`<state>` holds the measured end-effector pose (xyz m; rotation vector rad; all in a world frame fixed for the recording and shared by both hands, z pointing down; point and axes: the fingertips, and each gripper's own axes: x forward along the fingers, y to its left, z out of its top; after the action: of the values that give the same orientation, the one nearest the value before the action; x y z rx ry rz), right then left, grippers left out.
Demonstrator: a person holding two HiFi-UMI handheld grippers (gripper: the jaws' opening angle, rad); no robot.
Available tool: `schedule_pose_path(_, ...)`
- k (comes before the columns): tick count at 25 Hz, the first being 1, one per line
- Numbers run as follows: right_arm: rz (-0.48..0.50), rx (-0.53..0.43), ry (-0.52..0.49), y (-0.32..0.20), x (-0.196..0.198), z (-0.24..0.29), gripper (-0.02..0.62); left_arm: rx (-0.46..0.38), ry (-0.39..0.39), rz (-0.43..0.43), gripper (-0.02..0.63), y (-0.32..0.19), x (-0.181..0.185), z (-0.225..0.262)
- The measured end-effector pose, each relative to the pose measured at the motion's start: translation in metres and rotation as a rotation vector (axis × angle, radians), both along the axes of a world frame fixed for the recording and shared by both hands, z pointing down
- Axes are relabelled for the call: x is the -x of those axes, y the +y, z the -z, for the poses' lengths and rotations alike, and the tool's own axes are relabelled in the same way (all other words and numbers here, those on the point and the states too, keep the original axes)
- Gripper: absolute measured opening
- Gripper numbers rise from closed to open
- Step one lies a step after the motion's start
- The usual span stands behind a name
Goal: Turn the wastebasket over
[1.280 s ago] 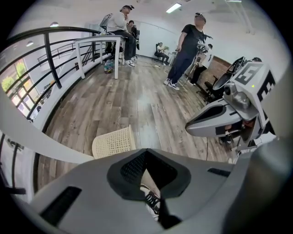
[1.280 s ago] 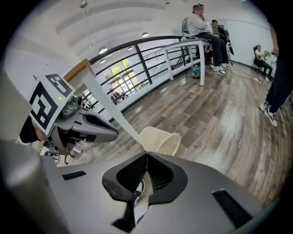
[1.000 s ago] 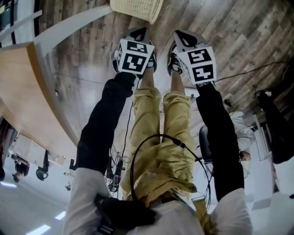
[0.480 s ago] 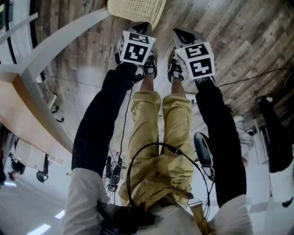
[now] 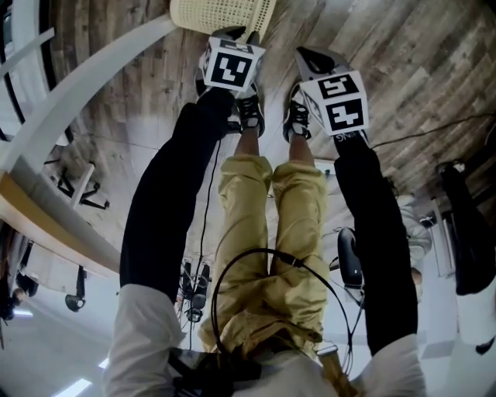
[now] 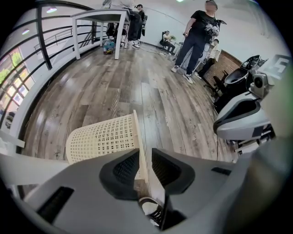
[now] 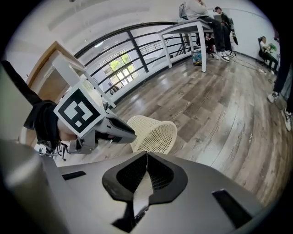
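Wooden plank floor (image 5: pixel 372 46): cream perforated plastic wastebasket (image 5: pixel 225 15) lies on its side | your left claw (image 6: pixel 144 168) has dropped to it, jaws just opened, released astride its rim (image 6: pixel 137 132) | your right claw (image 7: pixel 145 176) lower, clenched, empty | rim grip looks next.

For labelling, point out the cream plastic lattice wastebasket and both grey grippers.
cream plastic lattice wastebasket (image 6: pixel 98 141): left gripper view, its lattice side wall.
left gripper (image 6: pixel 143 156): left gripper view, midway between fingertips; jaws just opened, wastebasket rim between.
right gripper (image 7: pixel 146 154): right gripper view, where shut fingertips meet.

cream mesh wastebasket (image 6: pixel 101 138), on side, wood flr (image 6: pixel 114 87)
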<state>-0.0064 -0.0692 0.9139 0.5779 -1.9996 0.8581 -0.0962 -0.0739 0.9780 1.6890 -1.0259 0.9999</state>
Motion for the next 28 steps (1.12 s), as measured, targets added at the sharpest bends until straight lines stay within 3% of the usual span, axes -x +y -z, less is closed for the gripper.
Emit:
schedule_pose_path(14,-0.063,0.02,-0.011,0.004,-0.013,-0.023,0.02,0.042,-0.034,0.029,0.075,0.0,-0.003,-0.042)
schedule_pose_path(18,-0.074,0.019,-0.004,0.004,-0.023,-0.023,0.02,0.032,-0.036,0.04,0.034,-0.001,-0.004,-0.043)
schedule_pose_path(23,-0.079,0.014,0.005,0.003,-0.036,-0.019,0.02,0.064,-0.006,0.11,0.021,-0.002,-0.002,-0.042)
schedule_pose_path(28,-0.097,0.014,0.017,0.006,-0.049,-0.016,0.02,0.055,0.084,0.112,0.02,-0.003,-0.021,-0.022)
